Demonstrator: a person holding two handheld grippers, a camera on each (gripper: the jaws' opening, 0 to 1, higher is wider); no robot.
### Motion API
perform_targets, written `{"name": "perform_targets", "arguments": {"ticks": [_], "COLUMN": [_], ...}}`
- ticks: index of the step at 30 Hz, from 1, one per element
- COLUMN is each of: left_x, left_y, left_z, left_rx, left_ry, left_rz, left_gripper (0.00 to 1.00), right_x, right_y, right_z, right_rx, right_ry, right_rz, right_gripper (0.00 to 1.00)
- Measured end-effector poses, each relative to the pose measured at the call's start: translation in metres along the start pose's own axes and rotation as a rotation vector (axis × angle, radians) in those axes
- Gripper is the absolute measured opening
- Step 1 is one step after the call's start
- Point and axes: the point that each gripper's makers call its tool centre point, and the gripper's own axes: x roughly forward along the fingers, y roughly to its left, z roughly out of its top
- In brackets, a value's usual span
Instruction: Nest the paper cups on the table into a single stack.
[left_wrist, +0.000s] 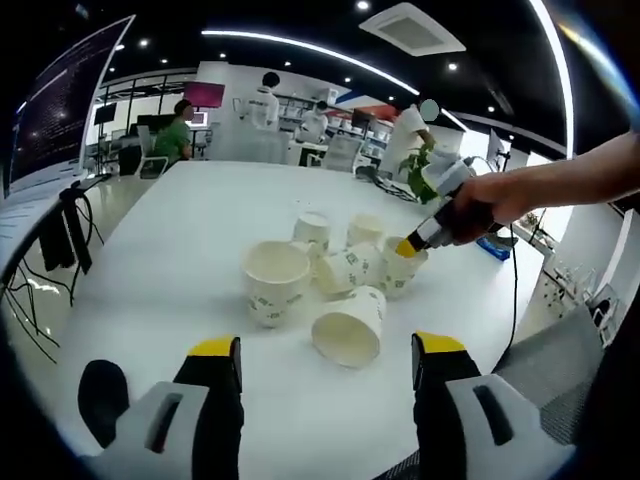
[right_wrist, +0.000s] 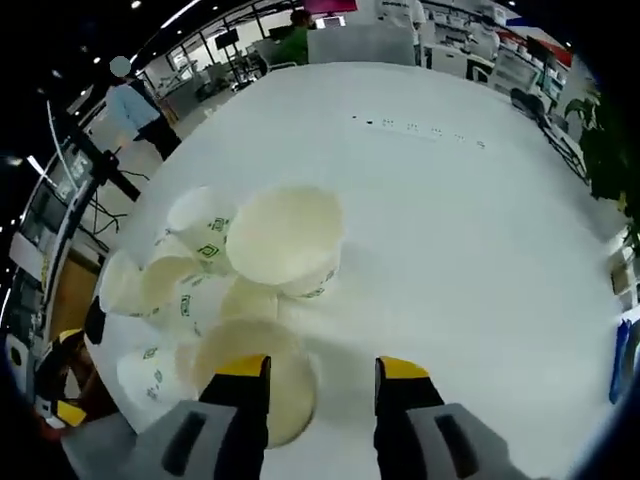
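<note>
On the white table (left_wrist: 150, 260) the cups (left_wrist: 330, 275) lie in a loose cluster, some upright, some on their sides, none nested yet. The right gripper (right_wrist: 322, 385), jaws spread and empty, hovers just over the nearest cup (right_wrist: 255, 375) (its rim is under the left jaw). The left gripper (left_wrist: 327, 362) waits spread, near a tipped cup (left_wrist: 350, 326). This looks like the first pick; next the jaws must close on one rim.
</note>
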Motion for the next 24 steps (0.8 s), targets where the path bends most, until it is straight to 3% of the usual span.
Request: {"name": "perform_targets", "arguments": {"ticks": [6,11,15,19,24], "left_x": [0.001,0.002,0.002,0.003,0.003], "left_y": [-0.001,0.000,0.000,0.000,-0.001], "left_z": [-0.002,-0.003,-0.003,-0.004,-0.004], "left_rx": [-0.014,-0.017,-0.015,-0.013,-0.011], "left_ry": [0.012,0.014,0.016,0.016,0.019], "left_rz": [-0.007,-0.006,-0.007,-0.007,-0.008], "left_gripper": [0.63,0.63,0.64,0.64,0.63], "right_x": [0.012,0.018,0.018,0.021,0.027], "right_y": [-0.001,-0.003,-0.005,-0.008,-0.010], "right_z": [0.001,-0.002,-0.006,-0.002,0.001], "right_rx": [-0.017,-0.033,-0.039,-0.055,-0.070], "right_ry": [0.038,0.054,0.075,0.063,0.058], "right_rz": [0.009,0.001,-0.002,-0.006,0.000], "right_gripper": [0.35,0.23,0.19,0.01,0.00]}}
